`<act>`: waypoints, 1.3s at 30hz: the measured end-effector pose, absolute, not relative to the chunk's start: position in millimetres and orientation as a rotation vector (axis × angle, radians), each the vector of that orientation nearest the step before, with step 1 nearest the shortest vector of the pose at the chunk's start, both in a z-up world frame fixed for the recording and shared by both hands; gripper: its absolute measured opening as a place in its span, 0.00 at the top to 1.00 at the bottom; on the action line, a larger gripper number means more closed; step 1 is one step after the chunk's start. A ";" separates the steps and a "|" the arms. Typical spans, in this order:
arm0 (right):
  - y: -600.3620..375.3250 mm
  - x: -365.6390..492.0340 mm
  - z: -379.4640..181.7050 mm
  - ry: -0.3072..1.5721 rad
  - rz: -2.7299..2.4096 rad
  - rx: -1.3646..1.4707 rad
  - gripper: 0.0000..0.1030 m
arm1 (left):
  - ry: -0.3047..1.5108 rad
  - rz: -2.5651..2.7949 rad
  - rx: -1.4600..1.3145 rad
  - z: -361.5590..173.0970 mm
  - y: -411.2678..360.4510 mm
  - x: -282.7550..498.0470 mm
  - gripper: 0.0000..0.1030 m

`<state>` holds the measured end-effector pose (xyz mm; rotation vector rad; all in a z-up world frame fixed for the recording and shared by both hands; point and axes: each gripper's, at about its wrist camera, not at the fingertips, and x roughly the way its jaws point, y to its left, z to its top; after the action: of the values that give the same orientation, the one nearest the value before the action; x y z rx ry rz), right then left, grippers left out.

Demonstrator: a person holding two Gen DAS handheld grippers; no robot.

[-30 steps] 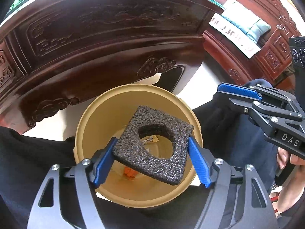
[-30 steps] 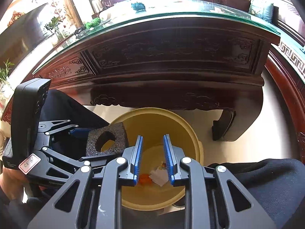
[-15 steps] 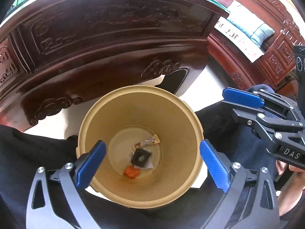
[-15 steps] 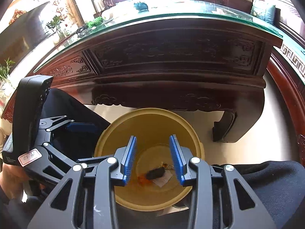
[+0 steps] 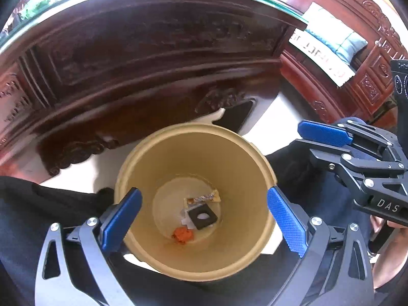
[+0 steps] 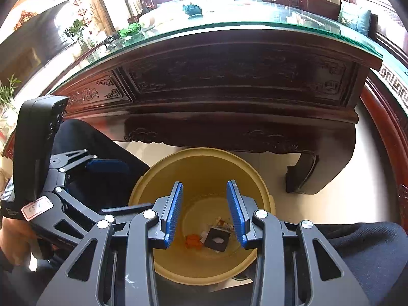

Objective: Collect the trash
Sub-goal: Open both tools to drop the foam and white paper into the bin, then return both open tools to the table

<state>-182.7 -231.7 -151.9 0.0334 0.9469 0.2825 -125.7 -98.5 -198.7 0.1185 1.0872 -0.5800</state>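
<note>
Yellow bin [image 5: 244, 168] on floor by carved desk [image 5: 142, 58]. Foam square [image 5: 202, 215] lies at bin bottom w/ wrapper, orange scrap. Left gripper [image 5: 201, 219] above bin, fingers spread wide, empty; right gripper [image 6: 205, 211] partly spread, empty — prob. drop done.

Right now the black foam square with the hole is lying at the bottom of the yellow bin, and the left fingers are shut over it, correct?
Not quite. The black foam square does lie at the bottom of the yellow bin, but the left gripper has its fingers spread wide open above the bin, holding nothing. The left wrist view shows this plainly.
</note>
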 end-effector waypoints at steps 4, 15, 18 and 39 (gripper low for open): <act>-226.0 -176.2 -144.9 0.931 0.305 0.022 0.65 | 1.054 -0.533 0.097 -185.6 -84.5 -118.4 0.05; -202.1 -148.9 -118.1 0.878 0.359 -0.057 0.65 | 0.943 -0.438 0.083 -145.8 -58.4 -102.3 0.05; -195.4 -137.8 -104.5 0.834 0.368 -0.077 0.60 | 0.904 -0.420 0.075 -132.4 -50.4 -93.5 0.05; -150.5 -29.3 -17.6 0.546 0.288 -0.098 0.08 | 0.686 -0.230 0.012 -24.1 18.6 23.6 0.05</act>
<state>-29.3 -150.5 -17.6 -0.0977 0.5457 0.2875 23.6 18.6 -24.1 0.0124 0.6862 -0.2296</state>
